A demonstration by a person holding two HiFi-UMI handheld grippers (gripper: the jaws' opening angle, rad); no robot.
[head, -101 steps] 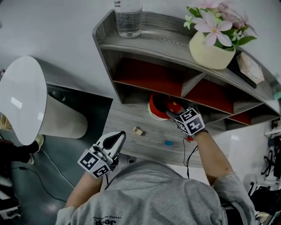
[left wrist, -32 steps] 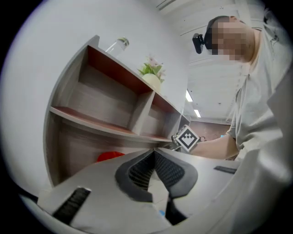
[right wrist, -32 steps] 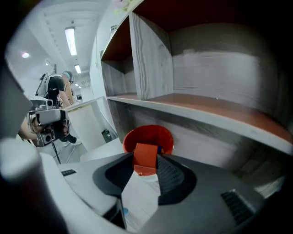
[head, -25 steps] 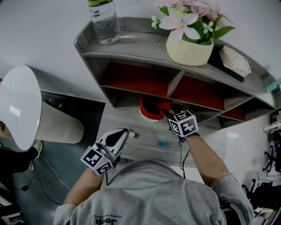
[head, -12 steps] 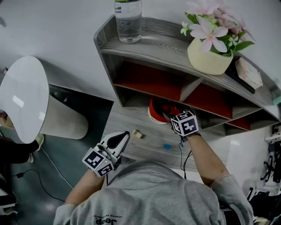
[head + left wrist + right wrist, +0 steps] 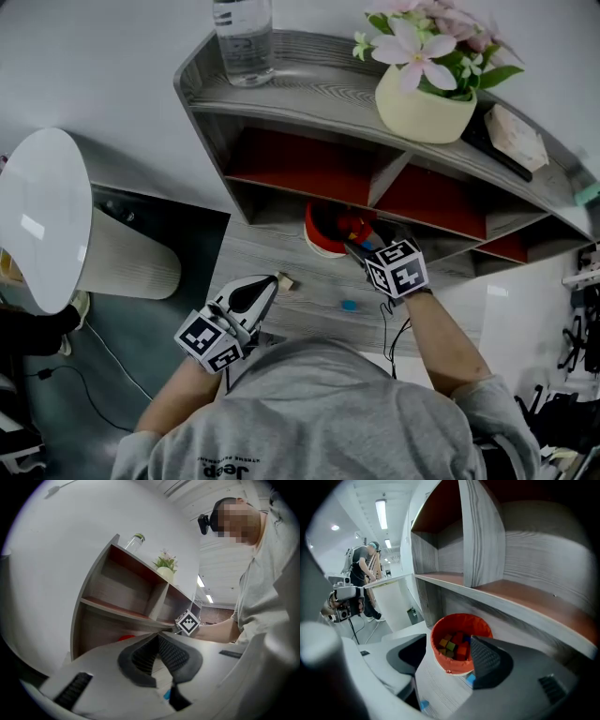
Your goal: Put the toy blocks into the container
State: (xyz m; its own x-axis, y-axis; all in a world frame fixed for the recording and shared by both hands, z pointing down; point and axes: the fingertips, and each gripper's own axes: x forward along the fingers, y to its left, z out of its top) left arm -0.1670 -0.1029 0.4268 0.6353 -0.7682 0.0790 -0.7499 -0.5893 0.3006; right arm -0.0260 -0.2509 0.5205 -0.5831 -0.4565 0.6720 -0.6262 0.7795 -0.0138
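Observation:
A red container (image 6: pixel 322 234) stands on the grey desk under the shelf; in the right gripper view the container (image 6: pixel 461 641) holds several coloured blocks. My right gripper (image 6: pixel 360 249) is at its near right rim, and in its own view the right gripper (image 6: pixel 449 645) stands open and empty just before the container. A blue block (image 6: pixel 470 679) lies by its right jaw. On the desk lie a wooden block (image 6: pixel 286 281) and another blue block (image 6: pixel 348 305). My left gripper (image 6: pixel 255 294) hovers beside the wooden block; the left gripper (image 6: pixel 157 637) has its pads together, holding nothing.
The grey shelf unit (image 6: pixel 309 103) with red-backed compartments overhangs the container. On top stand a water bottle (image 6: pixel 242 37), a flower pot (image 6: pixel 424 105) and a book (image 6: pixel 511 136). A white round object (image 6: pixel 42 225) stands left of the desk. A cable (image 6: pixel 386 328) hangs off the front edge.
The right gripper stays at the container's rim, drawn back slightly toward me. The left gripper holds its place by the wooden block. The head view has shifted a little.

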